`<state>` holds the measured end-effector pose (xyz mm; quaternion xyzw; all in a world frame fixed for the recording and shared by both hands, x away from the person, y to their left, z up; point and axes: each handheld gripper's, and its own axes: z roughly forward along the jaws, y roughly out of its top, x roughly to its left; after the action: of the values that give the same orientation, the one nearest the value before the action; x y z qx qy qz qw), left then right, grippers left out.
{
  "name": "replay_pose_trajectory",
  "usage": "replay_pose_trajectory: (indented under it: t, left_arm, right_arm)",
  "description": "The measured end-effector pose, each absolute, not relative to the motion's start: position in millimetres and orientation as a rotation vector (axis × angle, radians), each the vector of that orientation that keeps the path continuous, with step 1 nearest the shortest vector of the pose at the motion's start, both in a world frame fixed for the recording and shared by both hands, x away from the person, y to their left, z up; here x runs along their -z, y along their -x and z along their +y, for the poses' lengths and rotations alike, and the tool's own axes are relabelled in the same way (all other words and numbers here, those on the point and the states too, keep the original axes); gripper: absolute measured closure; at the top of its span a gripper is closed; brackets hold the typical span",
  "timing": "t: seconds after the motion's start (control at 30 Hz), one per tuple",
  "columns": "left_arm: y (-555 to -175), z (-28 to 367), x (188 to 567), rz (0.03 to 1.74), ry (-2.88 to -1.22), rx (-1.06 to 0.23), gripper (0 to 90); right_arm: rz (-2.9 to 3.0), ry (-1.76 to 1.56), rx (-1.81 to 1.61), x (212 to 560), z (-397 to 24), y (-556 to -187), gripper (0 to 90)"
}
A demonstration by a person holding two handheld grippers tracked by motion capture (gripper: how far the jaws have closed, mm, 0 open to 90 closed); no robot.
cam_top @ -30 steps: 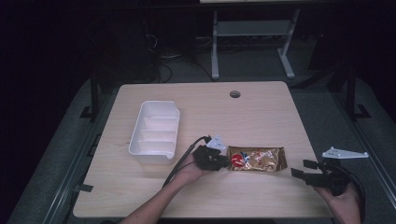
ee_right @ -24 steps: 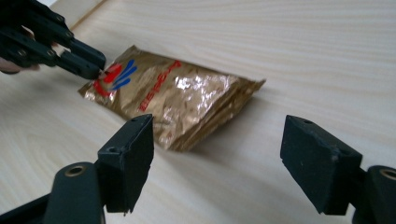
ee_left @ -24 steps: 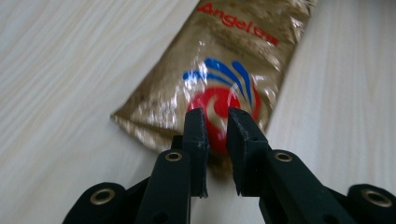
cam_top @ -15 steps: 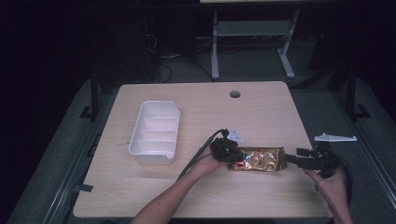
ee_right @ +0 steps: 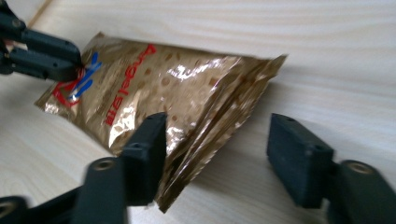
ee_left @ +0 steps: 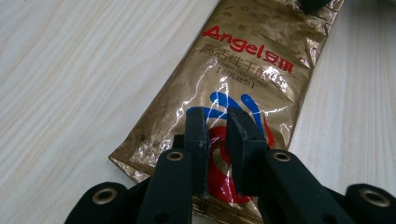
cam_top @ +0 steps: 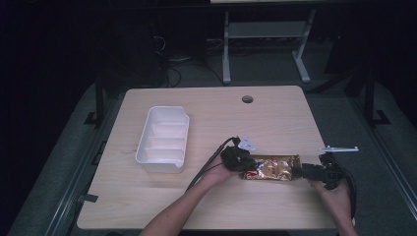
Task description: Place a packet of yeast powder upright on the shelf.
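Both claws reached gold packet (cam_top: 271, 168) (left (cam_top: 246, 164) clamped).

Overhead wide; both close views share pouch (ee_left: 243, 79)

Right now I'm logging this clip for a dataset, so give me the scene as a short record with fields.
object in hand: gold foil Angel yeast packet, flat on the wooden table
left gripper: shut on the packet's end with the red and blue print
right gripper: jaws just closing around the other end, not yet pressing
nearby: white three-compartment tray, apart from packet
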<state>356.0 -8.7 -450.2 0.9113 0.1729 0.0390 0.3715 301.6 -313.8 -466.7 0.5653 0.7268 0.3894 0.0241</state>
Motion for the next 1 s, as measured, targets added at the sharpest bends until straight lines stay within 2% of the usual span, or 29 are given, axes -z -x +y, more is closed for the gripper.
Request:
replay_pose_trajectory:
  t: [0.13, 0.17, 0.2, 0.27, 0.33, 0.37, 0.43, 0.47, 0.53, 0.6, 0.63, 0.67, 0.7, 0.77, 1.0]
  left_arm:
    - [-355.1, -9.1, 450.2, 0.442, -2.338, -0.105, 77.9]
    - [-355.1, -9.1, 450.2, 0.442, -2.338, -0.105, 77.6]
    - [-355.3, -8.9, 450.2, 0.440, -2.339, -0.103, 77.6]
    - [-355.3, -8.8, 450.2, 0.437, -2.338, -0.095, 76.2]
    - [-355.3, -8.7, 449.9, 0.434, -2.336, -0.081, 73.7]
    - [-354.9, -8.5, 449.7, 0.431, -2.334, -0.082, 69.2]
    - [-354.5, -7.2, 448.6, 0.422, -2.336, -0.097, 67.1]
    - [-355.3, -3.9, 446.1, 0.433, -2.309, -0.092, 59.4]
    - [-355.6, -1.1, 443.7, 0.443, -2.282, -0.087, 56.3]
    - [-356.0, 4.0, 438.8, 0.445, -2.242, -0.079, 48.8]
    - [-356.7, 9.3, 433.9, 0.454, -2.215, -0.081, 40.6]
    - [-356.7, 9.3, 433.9, 0.454, -2.215, -0.081, 38.3]
    - [-357.4, 13.2, 430.9, 0.459, -2.188, -0.069, 38.3]
    - [-358.6, 18.9, 427.3, 0.467, -2.155, -0.051, 32.4]
    - [-363.0, 38.1, 421.9, 0.463, -2.084, 0.043, 26.1]
  right_arm:
    - [2.305, -1.738, -1.224, 469.6, -307.1, -303.6, 57.4]
    - [2.305, -1.738, -1.224, 469.6, -307.1, -303.6, 57.4]
    - [2.311, -1.727, -1.226, 469.5, -306.4, -303.7, 61.1]
    - [2.325, -1.709, -1.251, 468.7, -305.0, -303.6, 72.3]
    - [2.334, -1.685, -1.245, 466.8, -302.9, -304.0, 79.3]
    - [2.331, -1.646, -1.230, 461.9, -301.3, -304.3, 83.6]
    - [2.330, -1.633, -1.240, 459.5, -301.4, -304.5, 85.1]
    - [2.328, -1.580, -1.269, 450.3, -300.6, -304.7, 87.1]
    - [2.334, -1.556, -1.268, 446.8, -300.0, -304.8, 87.4]
    - [2.338, -1.494, -1.262, 436.5, -297.1, -303.9, 88.2]
    - [2.346, -1.418, -1.262, 424.0, -292.7, -303.0, 88.7]
    - [2.346, -1.418, -1.262, 424.0, -292.7, -303.0, 88.7]
    - [2.346, -1.393, -1.262, 419.5, -291.0, -302.9, 88.9]
    - [2.365, -1.289, -1.273, 401.2, -282.1, -303.4, 89.2]
    - [2.443, -1.058, -1.239, 364.0, -256.8, -302.0, 89.3]
